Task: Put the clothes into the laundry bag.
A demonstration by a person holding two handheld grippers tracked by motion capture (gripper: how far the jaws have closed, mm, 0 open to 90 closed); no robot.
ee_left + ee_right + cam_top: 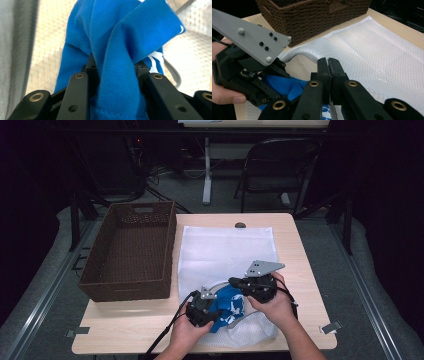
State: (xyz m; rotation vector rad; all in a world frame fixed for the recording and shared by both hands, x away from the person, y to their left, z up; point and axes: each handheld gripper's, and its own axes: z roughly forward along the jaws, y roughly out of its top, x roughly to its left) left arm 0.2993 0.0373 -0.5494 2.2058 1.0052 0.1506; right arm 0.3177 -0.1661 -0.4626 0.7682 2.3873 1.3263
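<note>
Gripping a bunched fold of the blue shirt (230,306), the left gripper (212,312) sits at the near edge of the table (300,270), about 6 o'clock in the high view. In the left gripper view the jaws are clamped on the cloth (117,72), which wells up between them and hides most of what lies beyond. A hand (186,332) holds that gripper from below.

Just at its 2 o'clock, the right gripper (234,281) rests over the shirt, grey plate on top, held by the other hand (277,307). In the right gripper view its jaws stand pressed together; a white mesh edge seems pinched low between them, but I cannot tell for sure. The same view shows the left gripper (283,72) at 9 o'clock with blue cloth (284,86) in it.

The shirt lies at the near mouth of the mesh bag (227,250), partly tucked in its opening. The bag spreads flat toward 12 o'clock across the table's middle.

At 10 o'clock stands the basket (100,270), just beside the bag's left edge.

Beyond the table, at 1 o'clock, is a chair (280,170).
</note>
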